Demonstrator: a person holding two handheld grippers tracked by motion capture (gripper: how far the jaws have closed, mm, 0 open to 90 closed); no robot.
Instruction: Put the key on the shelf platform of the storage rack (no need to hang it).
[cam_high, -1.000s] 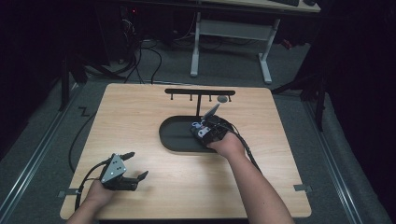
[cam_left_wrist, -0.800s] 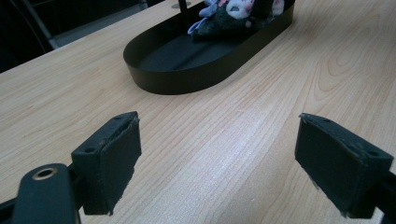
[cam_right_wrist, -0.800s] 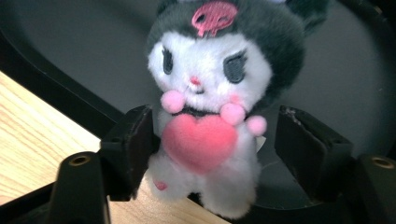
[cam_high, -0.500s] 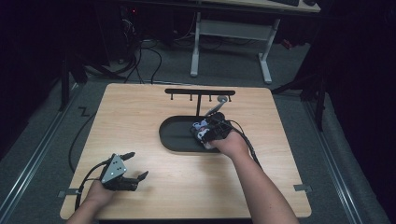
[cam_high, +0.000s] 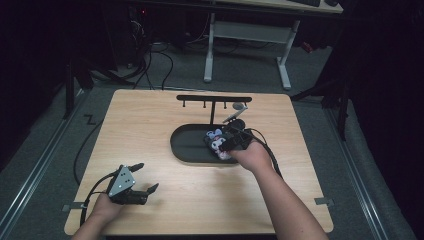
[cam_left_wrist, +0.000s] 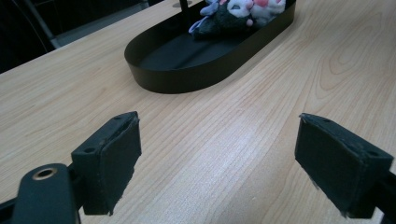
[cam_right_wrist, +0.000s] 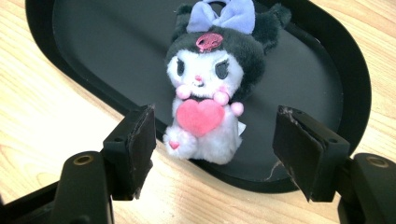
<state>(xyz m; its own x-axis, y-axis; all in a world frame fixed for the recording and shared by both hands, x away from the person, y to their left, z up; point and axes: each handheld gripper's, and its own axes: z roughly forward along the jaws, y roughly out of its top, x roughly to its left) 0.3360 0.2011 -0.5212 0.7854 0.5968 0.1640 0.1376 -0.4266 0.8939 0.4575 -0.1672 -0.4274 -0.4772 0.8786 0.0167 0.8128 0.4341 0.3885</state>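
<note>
The plush toy (cam_right_wrist: 210, 93), a small black-and-white doll with a lilac bow and a pink heart on its chest, lies in the black oval tray (cam_right_wrist: 327, 51) at the end nearest the right gripper (cam_right_wrist: 215, 149). Its feet rest on the tray's rim just ahead of the gap between that gripper's fingers (cam_right_wrist: 135, 144), which stand spread on either side of it without touching it; they have just been closing a little, with nothing pinched between them. In the high view the right gripper (cam_high: 227, 141) hovers over the same end of the tray (cam_high: 187, 145), close above the toy (cam_high: 216, 141).

Judging by this, the toy is set down in the tray and let go, so the placing part looks done. Behind the tray stands a black hook rack (cam_high: 214, 99) on a post, with a grey tag-like piece (cam_high: 239, 106) by its right end; whether the toy is meant to hang there cannot be told, so it may yet call for a fresh grip and a lift.

The left gripper (cam_high: 135, 181) rests low on the table (cam_high: 150, 120), well apart from the tray, its fingers (cam_left_wrist: 109, 158) spread wide over bare wood and holding nothing. The tray and toy (cam_left_wrist: 233, 14) lie far ahead of them.
</note>
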